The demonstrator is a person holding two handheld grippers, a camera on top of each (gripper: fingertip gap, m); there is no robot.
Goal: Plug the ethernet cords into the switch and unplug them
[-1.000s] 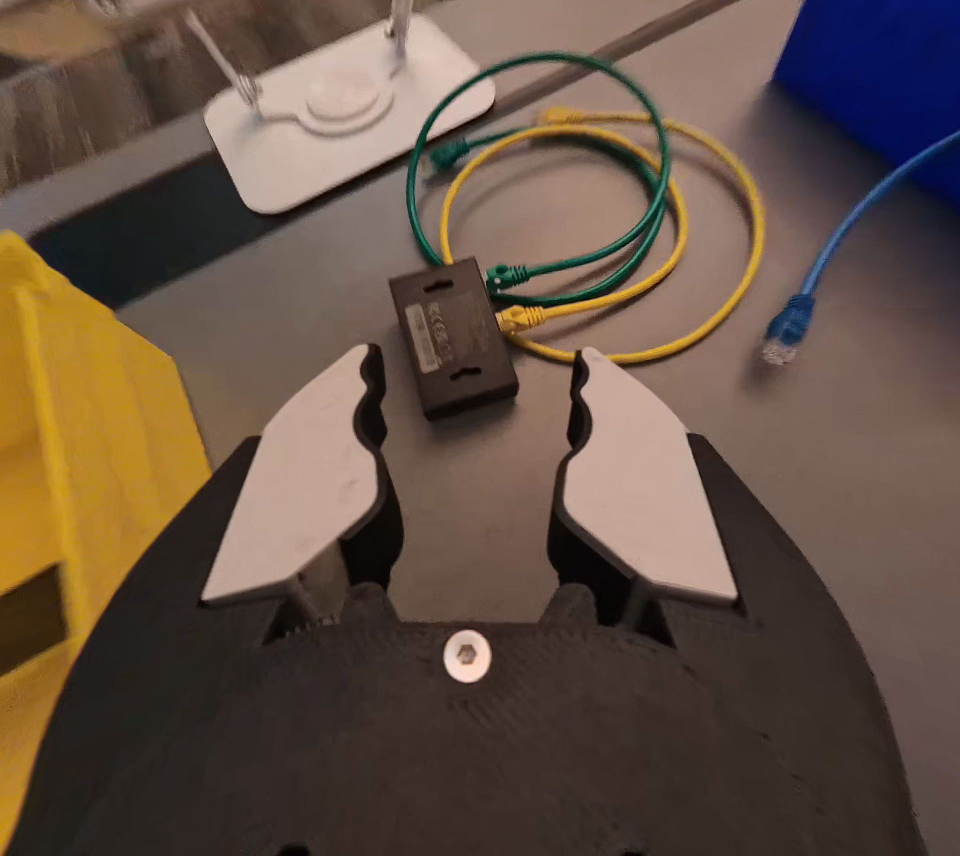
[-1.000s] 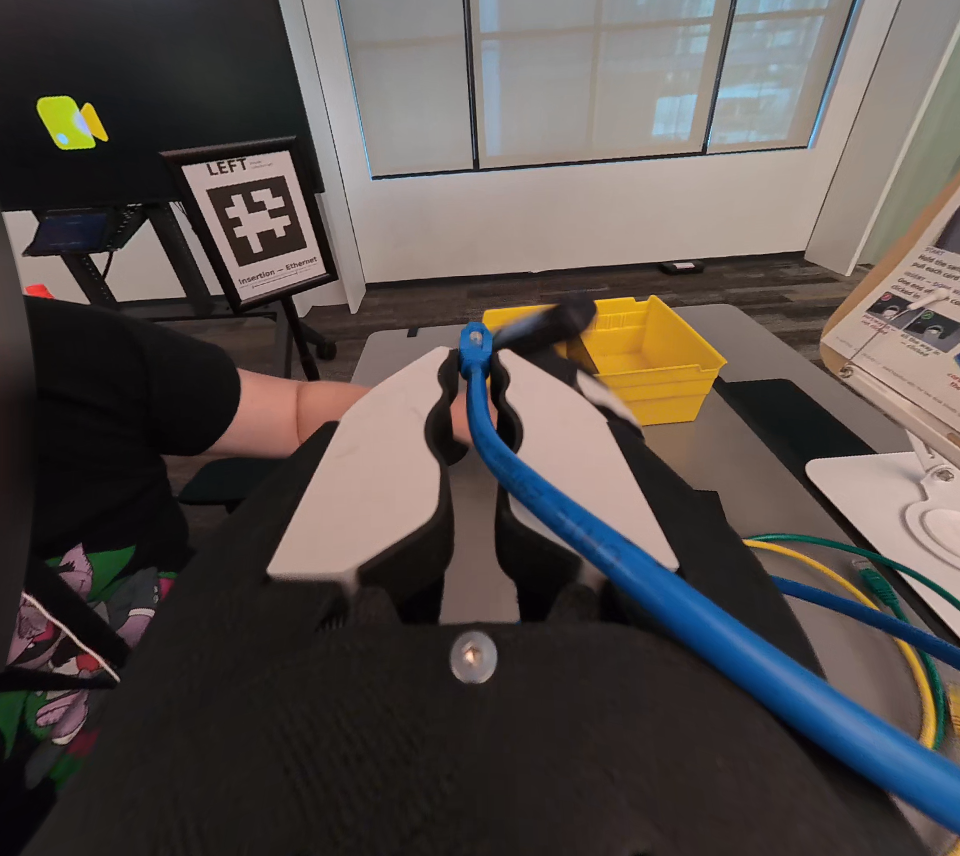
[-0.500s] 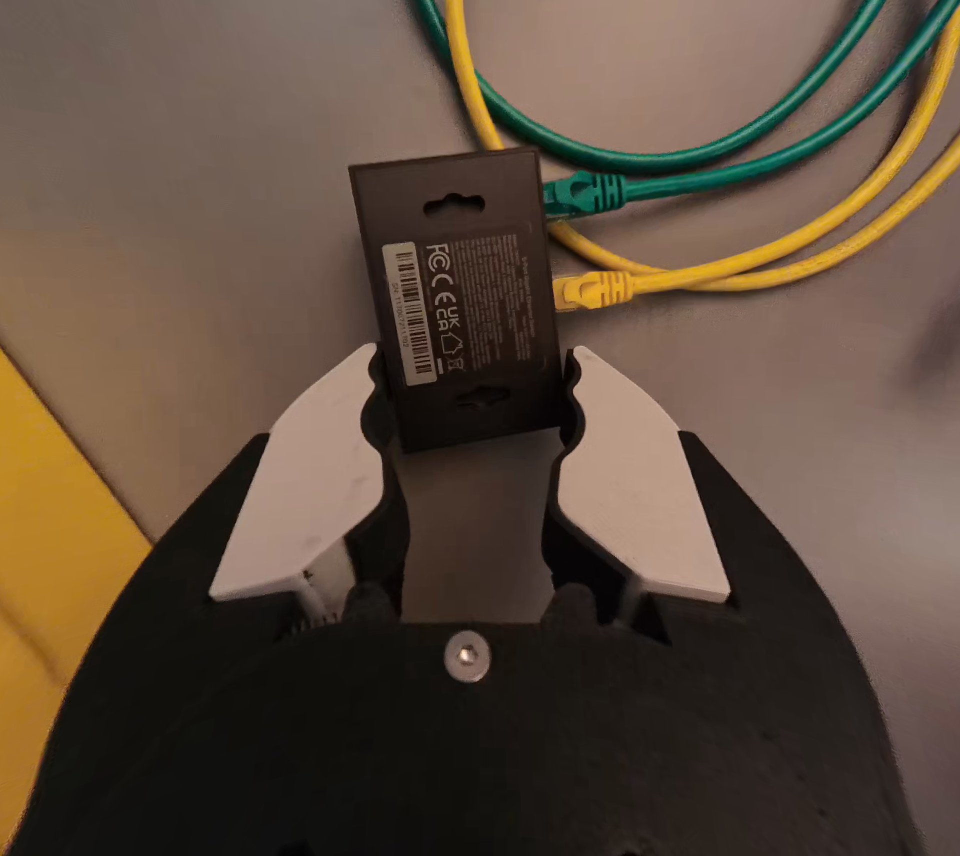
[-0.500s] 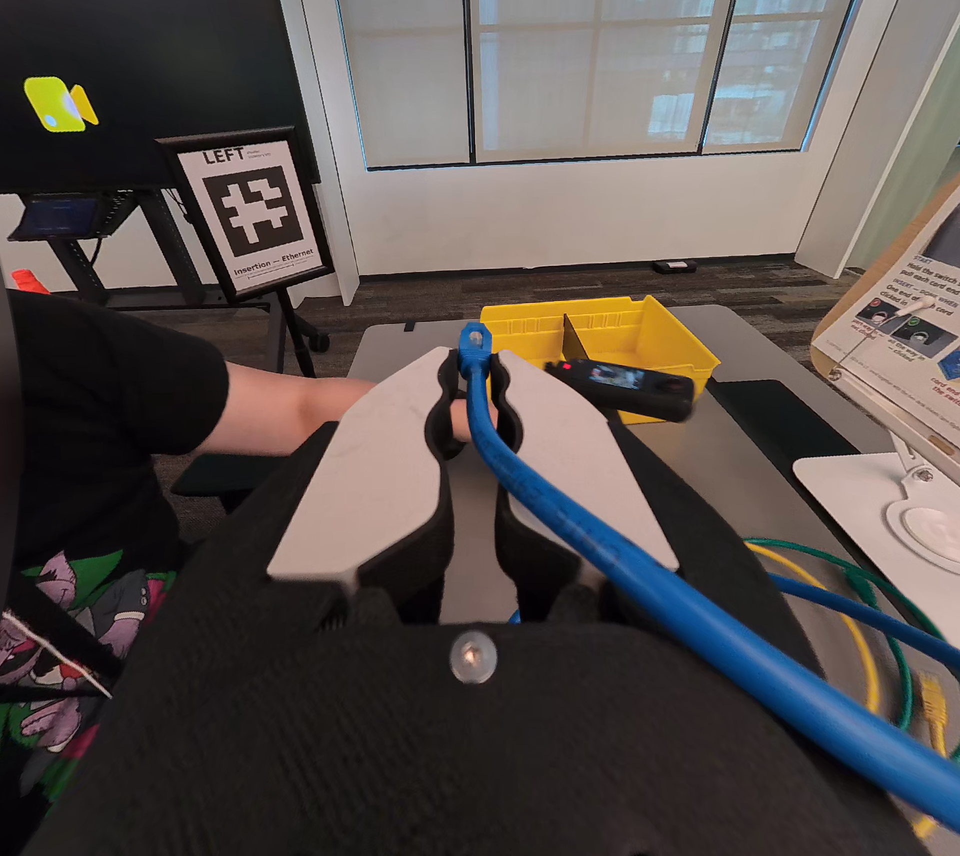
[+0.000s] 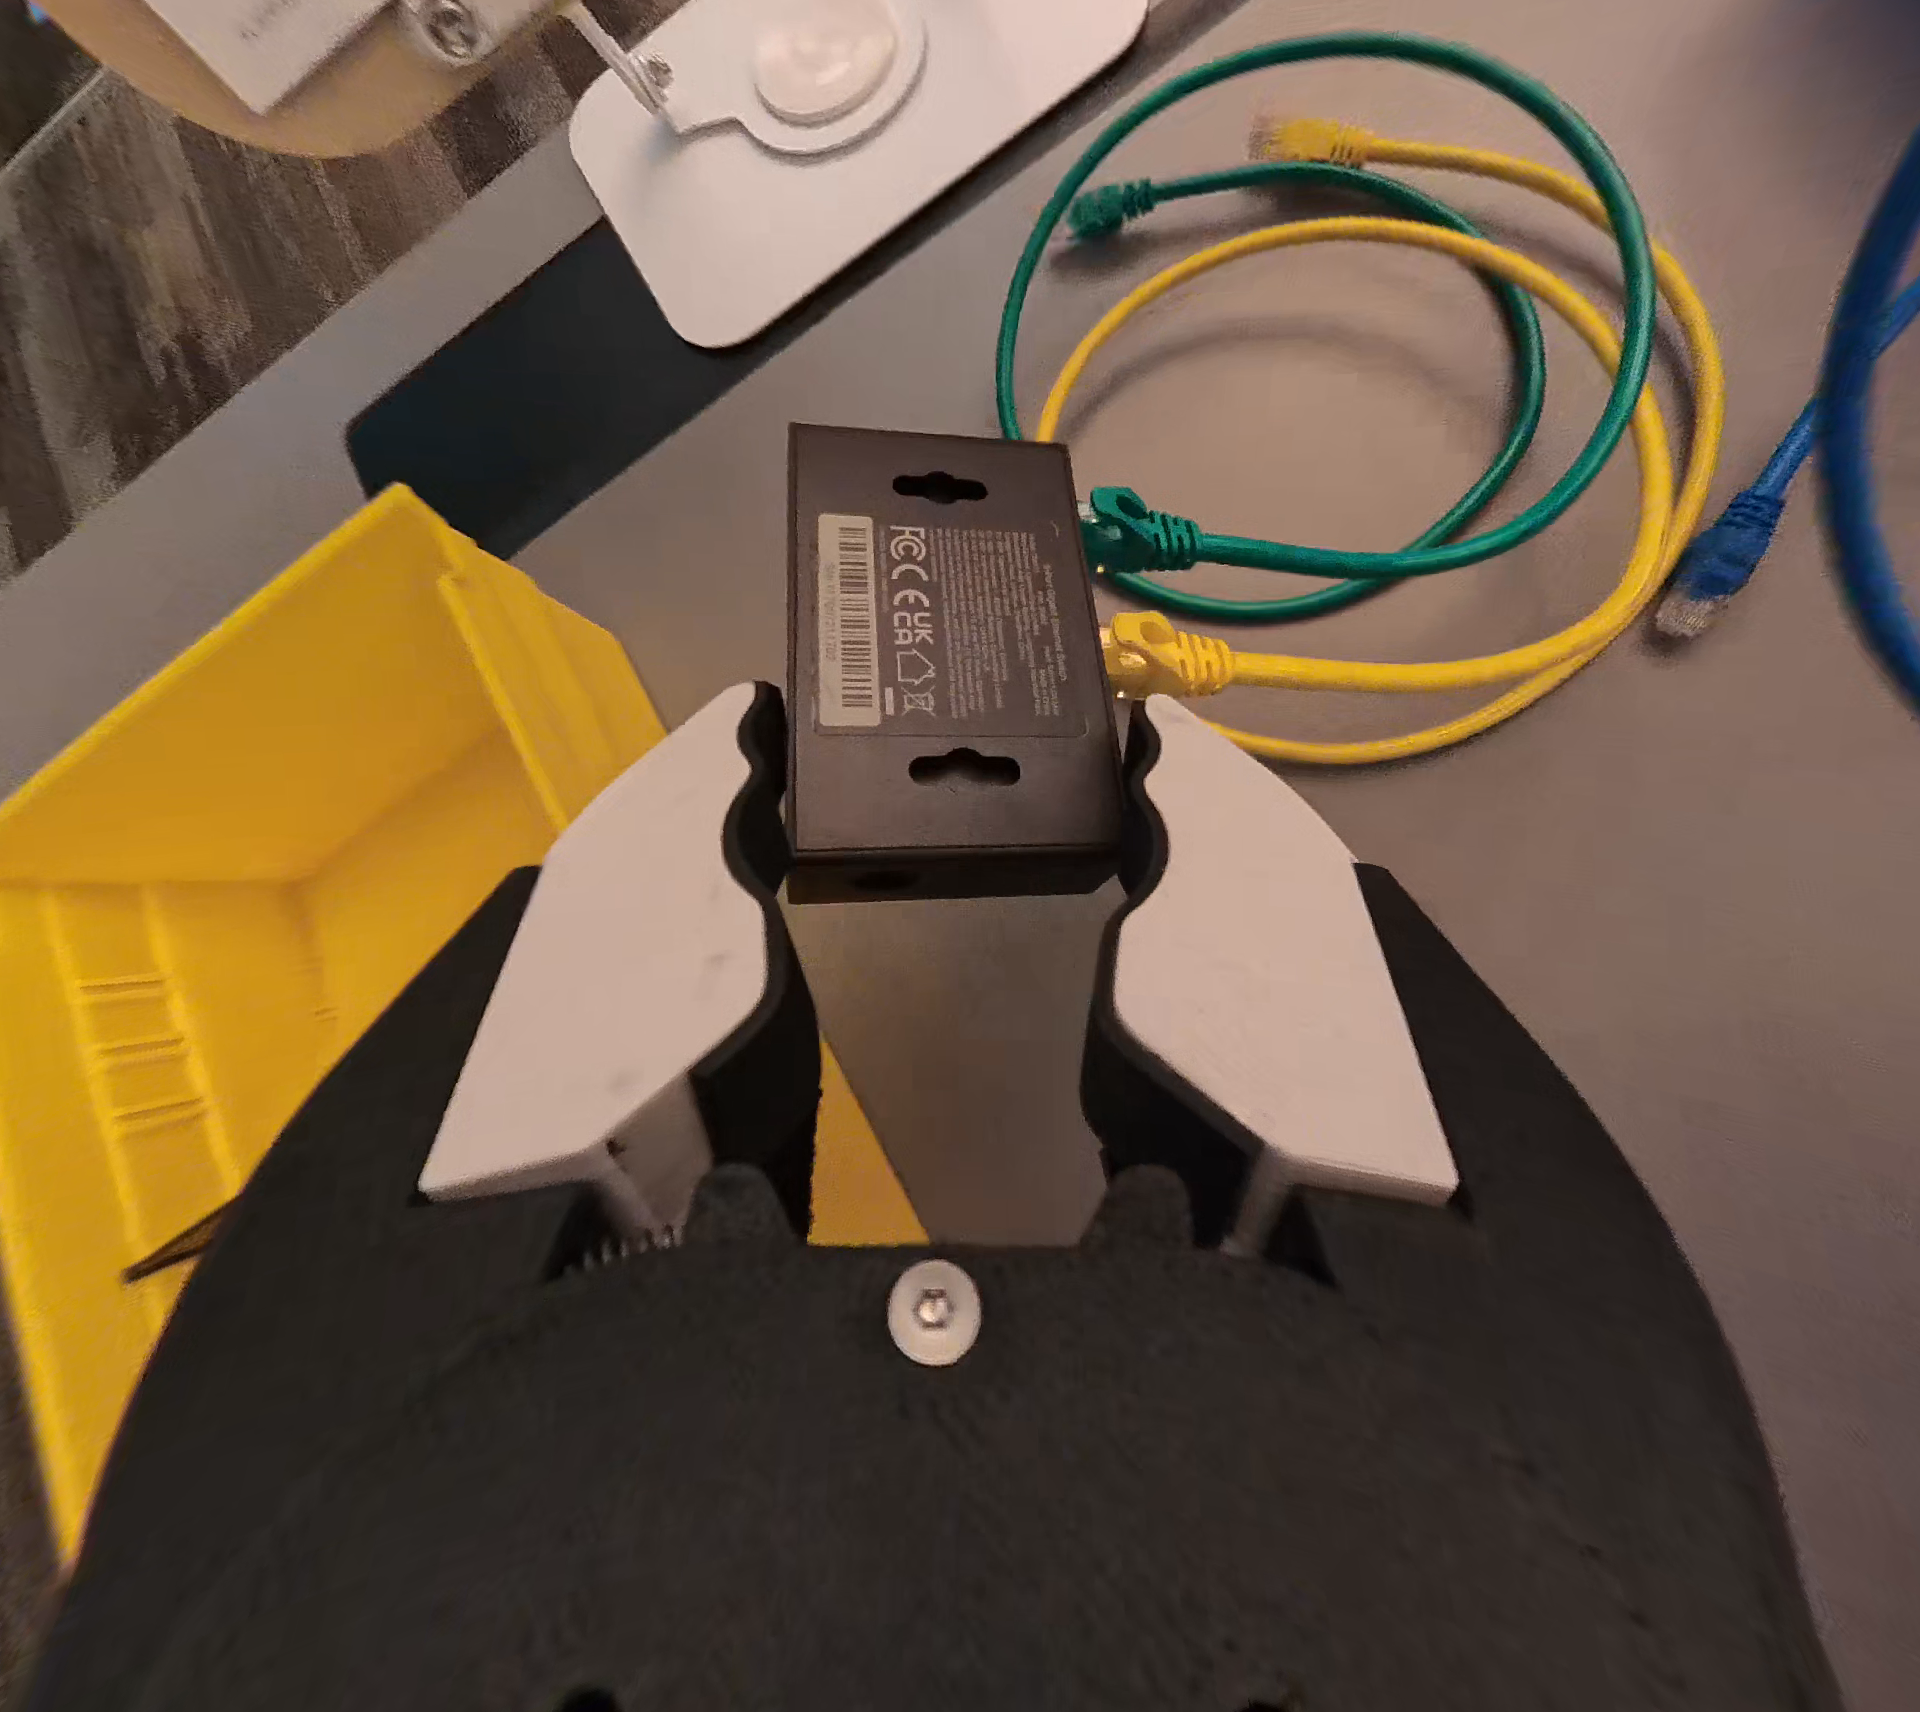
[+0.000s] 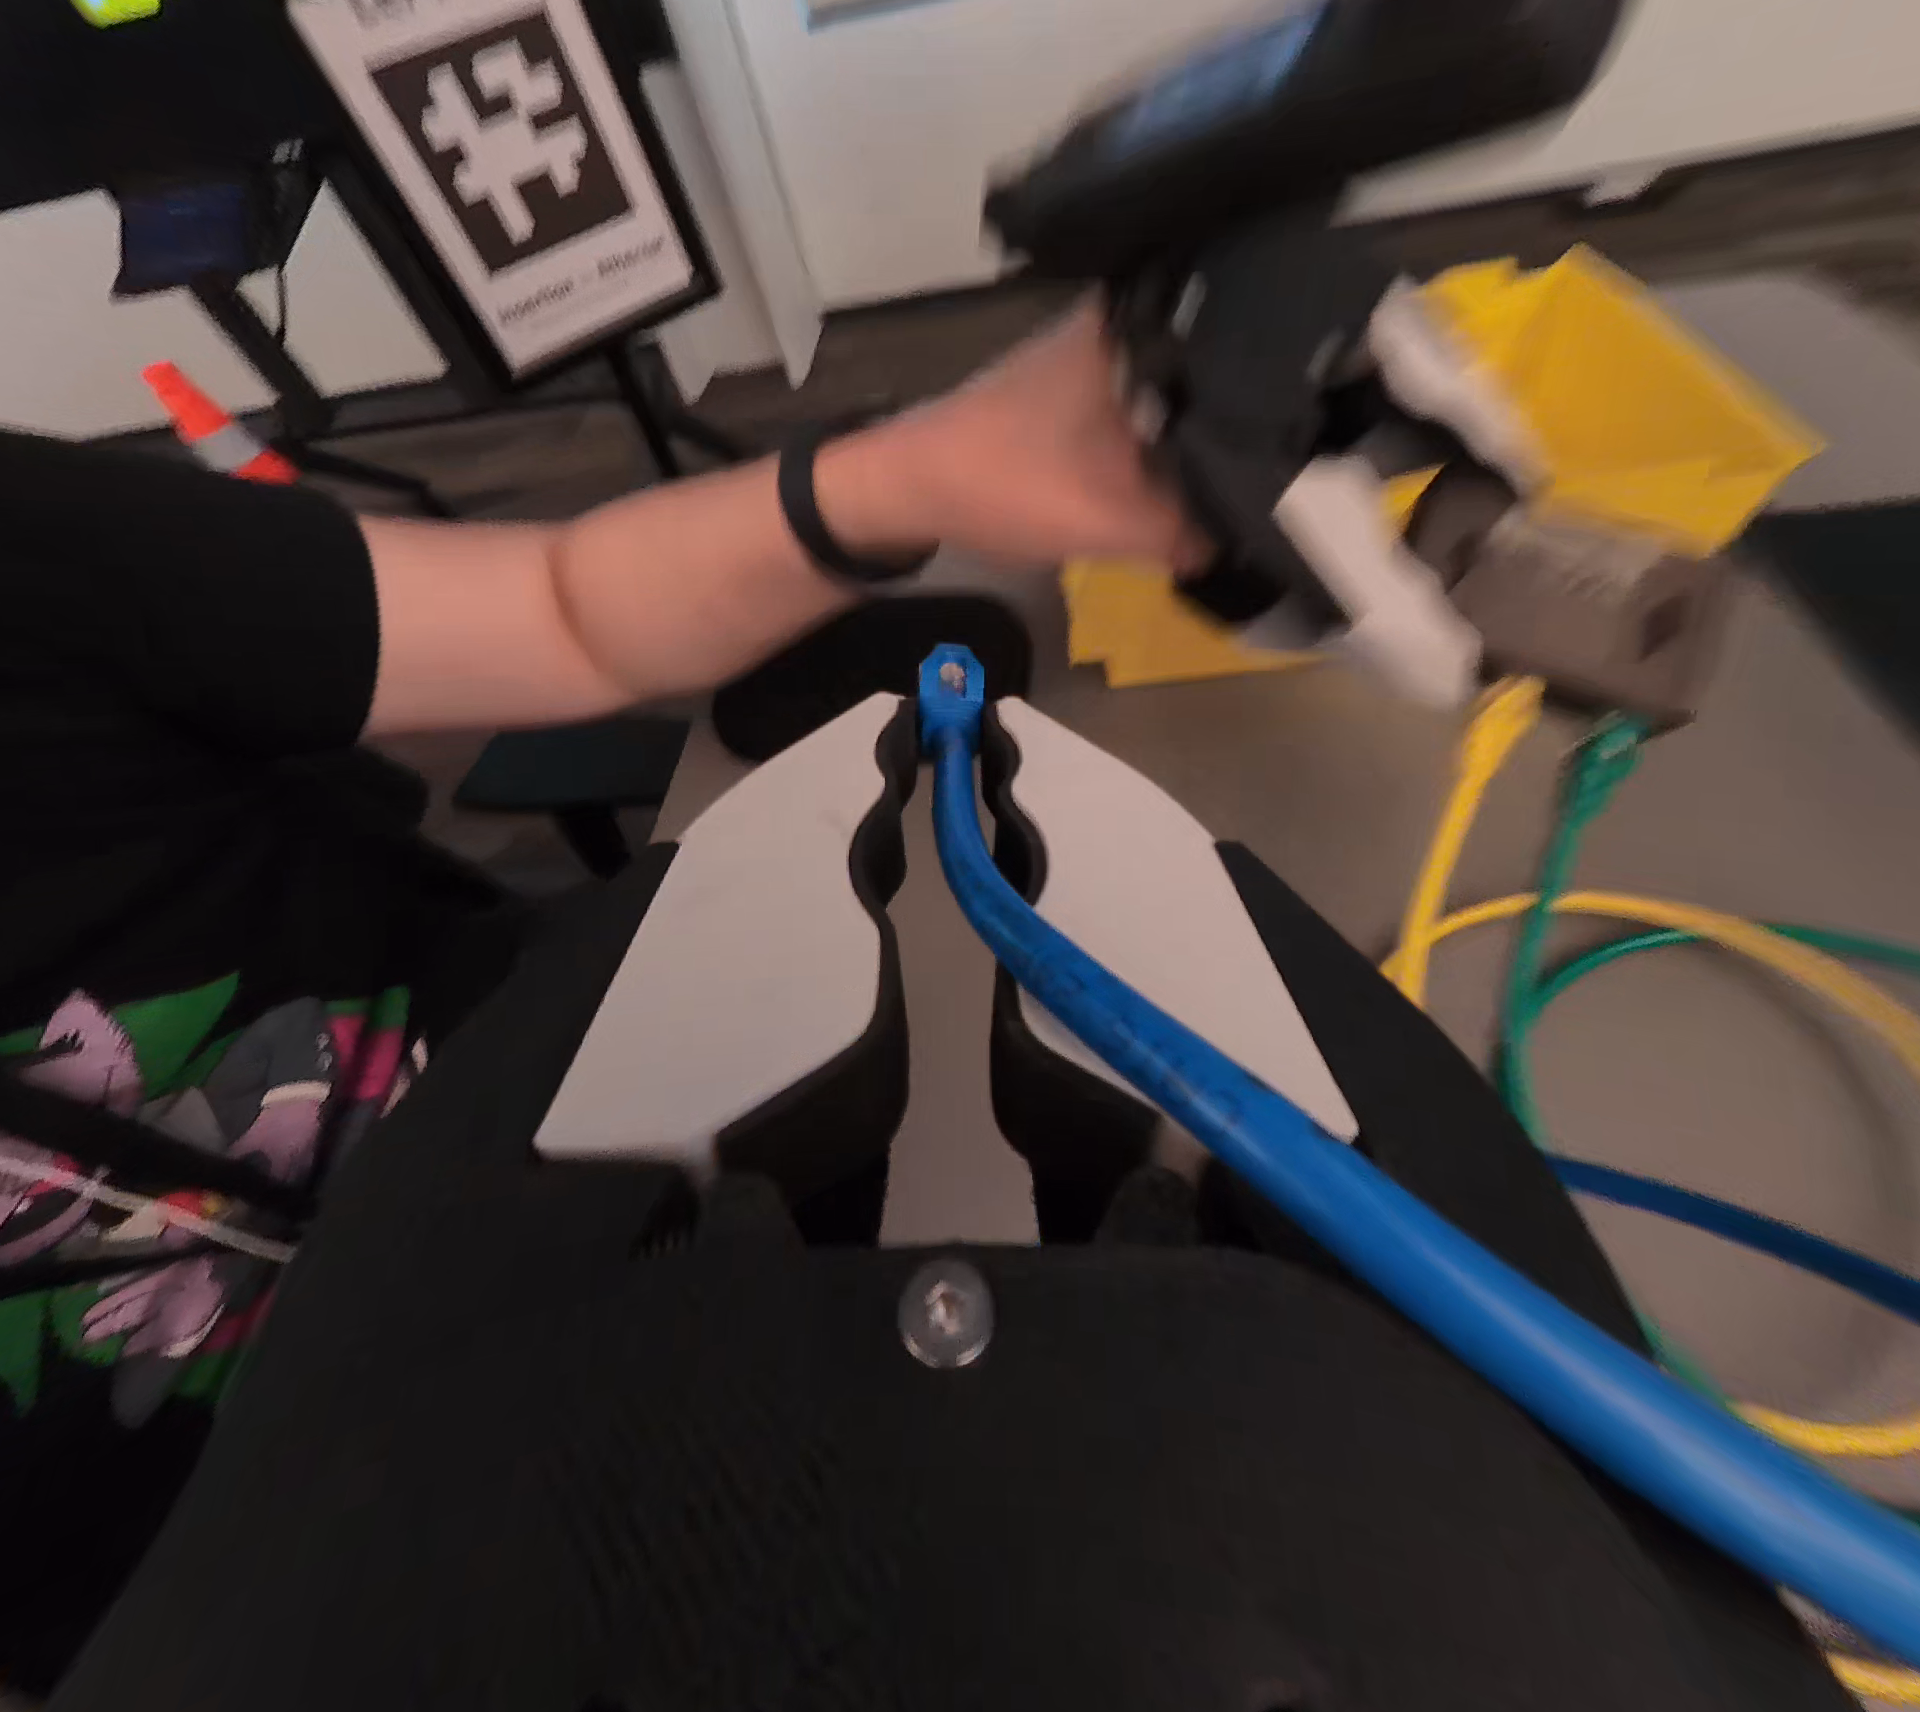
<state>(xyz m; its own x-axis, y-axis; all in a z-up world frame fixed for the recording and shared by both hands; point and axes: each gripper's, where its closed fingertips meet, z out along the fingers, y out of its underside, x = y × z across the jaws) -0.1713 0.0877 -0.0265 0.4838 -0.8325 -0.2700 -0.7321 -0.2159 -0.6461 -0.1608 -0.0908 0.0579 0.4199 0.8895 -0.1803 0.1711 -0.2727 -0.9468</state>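
My left gripper is shut on the near end of the black switch, which faces me with its labelled underside, and holds it above the grey table. A green plug and a yellow plug sit in the switch's right side. Their free ends lie on the table. My right gripper is shut on the blue plug, and its blue cord trails back to the right. The right wrist view shows the left gripper blurred with the switch.
A yellow bin stands close to the left of the switch. A white stand base with a tilted board is behind it. The blue cord's other plug lies at the right. A person's arm crosses the right wrist view. About 20 centimetres separates my left fingertips from my right.
My left gripper came down over the switch, closed on its near end and lifted it with both cords attached. My right gripper kept its hold on the blue plug and tilted down towards the table.
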